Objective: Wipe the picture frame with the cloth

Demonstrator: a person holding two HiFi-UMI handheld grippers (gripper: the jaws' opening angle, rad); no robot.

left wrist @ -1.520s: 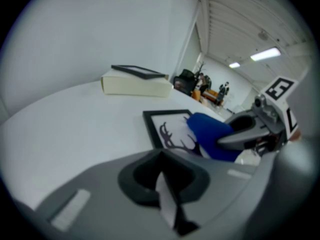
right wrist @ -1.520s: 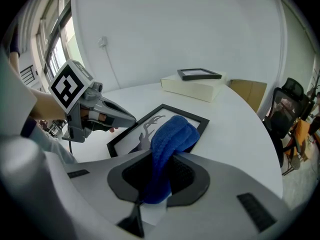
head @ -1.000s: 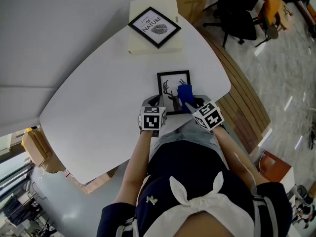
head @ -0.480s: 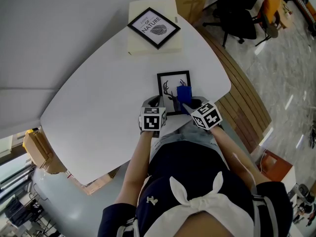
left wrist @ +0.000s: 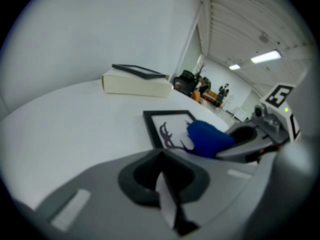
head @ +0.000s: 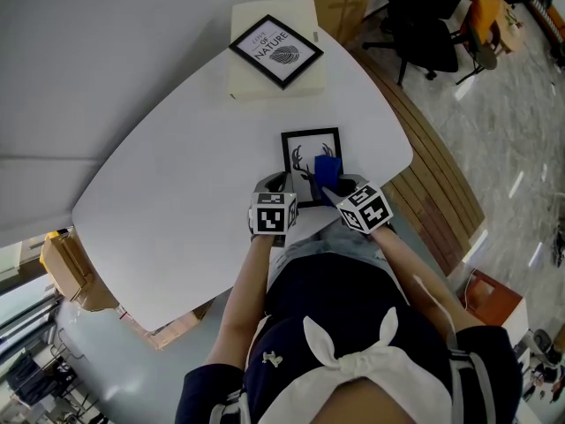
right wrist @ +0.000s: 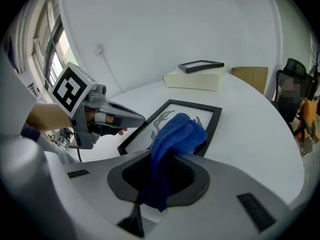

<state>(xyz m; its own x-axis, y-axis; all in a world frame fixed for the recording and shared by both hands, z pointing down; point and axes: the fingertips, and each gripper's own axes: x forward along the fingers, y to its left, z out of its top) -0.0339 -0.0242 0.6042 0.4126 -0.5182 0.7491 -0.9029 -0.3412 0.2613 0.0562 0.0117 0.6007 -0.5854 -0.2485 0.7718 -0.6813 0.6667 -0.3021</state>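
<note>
The right gripper [head: 342,190] has its jaws clamped on a folded blue cloth [right wrist: 176,133]. The cloth bulges out ahead of the fingertips and rests on the glass of the picture frame [right wrist: 197,111] just in front of them, over the deer print. The left gripper [left wrist: 163,156] has its jaws drawn together with nothing between them. The frame lies ahead of it and a little to its right, and its tip sits just beside the frame's near left edge. Whether the tip actually presses on that edge is hard to say, as the right gripper view catches it at a shallow angle. A second frame [head: 276,49] on a pale box [head: 247,78] stands well beyond both grippers on the white table [head: 177,175].

The step in hand looks like the wipe itself. To do it well, the right gripper should bear down lightly, so that the soft bulge of cloth meets the glass and not the hard jaw tips. It should then sweep in straight, overlapping passes away from itself and back, reaching the black border on either side. The frame lies loose on a smooth top and will probably slide, so the left gripper ought to steady the near edge
</note>
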